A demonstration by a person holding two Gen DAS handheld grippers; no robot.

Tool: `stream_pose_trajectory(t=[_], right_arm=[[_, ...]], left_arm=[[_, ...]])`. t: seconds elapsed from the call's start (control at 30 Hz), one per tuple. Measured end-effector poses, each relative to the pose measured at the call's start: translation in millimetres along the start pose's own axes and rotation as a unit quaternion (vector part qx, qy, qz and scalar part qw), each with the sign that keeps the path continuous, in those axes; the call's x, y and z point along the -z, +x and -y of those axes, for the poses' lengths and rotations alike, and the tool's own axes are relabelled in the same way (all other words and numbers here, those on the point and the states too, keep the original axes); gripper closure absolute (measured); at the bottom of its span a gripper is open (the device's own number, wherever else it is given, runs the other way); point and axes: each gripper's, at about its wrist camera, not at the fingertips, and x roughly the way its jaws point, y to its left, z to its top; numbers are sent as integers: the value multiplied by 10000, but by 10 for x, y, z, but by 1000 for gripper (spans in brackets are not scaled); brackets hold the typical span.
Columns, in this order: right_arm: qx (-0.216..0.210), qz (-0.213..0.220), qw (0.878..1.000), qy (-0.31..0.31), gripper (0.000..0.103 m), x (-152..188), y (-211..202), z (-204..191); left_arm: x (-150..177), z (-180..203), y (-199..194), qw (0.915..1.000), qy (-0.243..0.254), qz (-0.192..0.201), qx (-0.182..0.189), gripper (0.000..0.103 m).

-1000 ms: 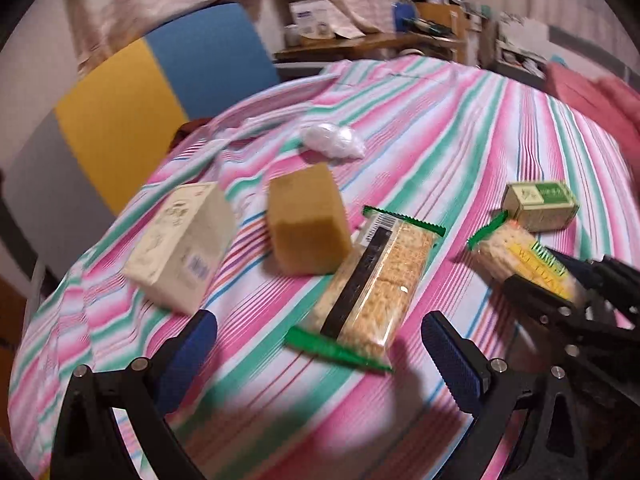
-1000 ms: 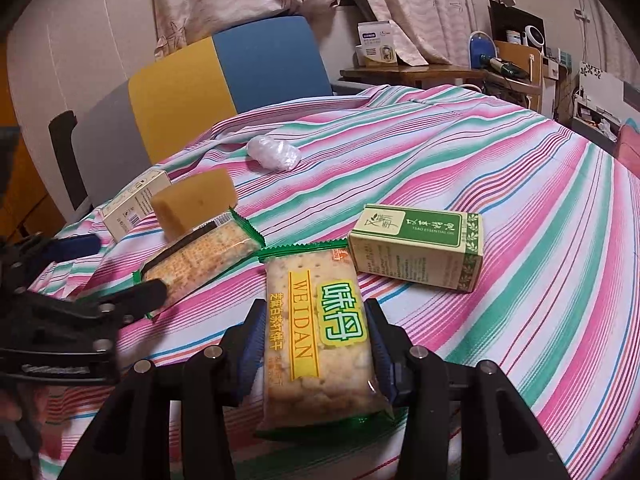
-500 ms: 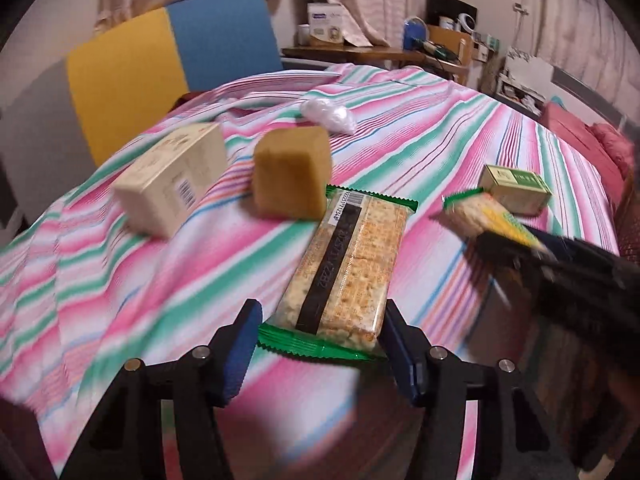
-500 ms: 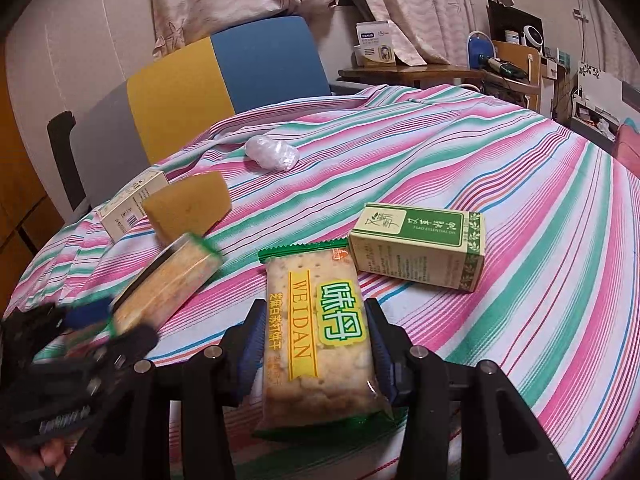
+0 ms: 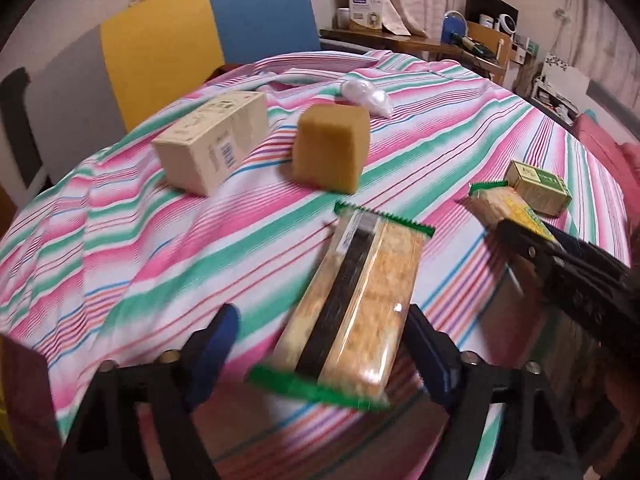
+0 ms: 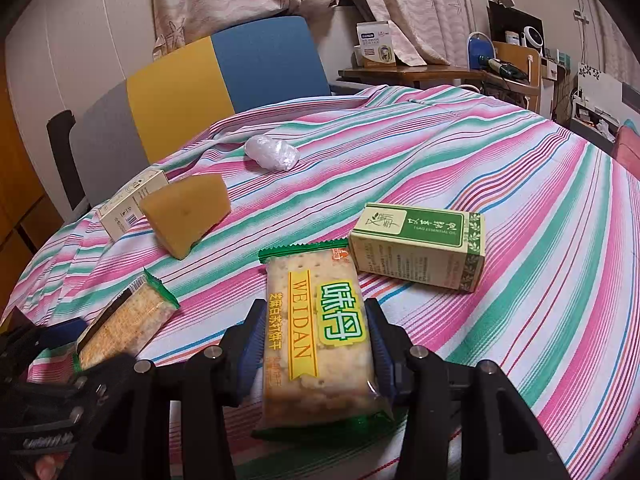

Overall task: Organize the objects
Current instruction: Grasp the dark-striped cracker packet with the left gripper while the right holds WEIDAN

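A cracker pack with a dark strip (image 5: 360,304) lies lengthwise between the fingers of my left gripper (image 5: 320,332). The jaws are opening: the left pad stands clear of the pack, and the right pad is close against its edge. The same pack (image 6: 124,320) shows at the lower left of the right wrist view, tilted. My right gripper (image 6: 316,336) is shut on a yellow-and-green WEIDAN cracker pack (image 6: 312,288), low over the striped tablecloth (image 6: 480,152). A green-and-cream box (image 6: 420,244) lies just right of it.
A tan sponge block (image 5: 330,146) and a cream carton (image 5: 212,146) sit farther back on the left. A crumpled plastic wad (image 5: 366,96) lies behind them. A grey, yellow and blue chair (image 6: 224,72) stands at the table's far edge. Cluttered shelves are at the back right.
My left gripper came forward around the dark-strip pack, narrowed on it, and now stands wider again. The pack has shifted and tilted. The right gripper and its pack have not moved.
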Motion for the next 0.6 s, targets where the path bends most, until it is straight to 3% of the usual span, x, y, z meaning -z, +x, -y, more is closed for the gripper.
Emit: stream_pose_trajectory(t=[0.2,0.43,0.53,0.6], right_arm=[[9,0,10000,-10,55,1,0,-2],[63,-13,10000,-63,55,7,-6,-17],[66,-14,10000,-67,55,7,-7,-18],[79,-16,9999,-74,55,6,-3,-27]], left_arm=[[96,133,-38,9987,348,371,91,38],[163,101,-84,9988,297,376,96,40],[194,128,-119,9987,257,431,81,53],[241,153,-160,9985,250,478,9,54]])
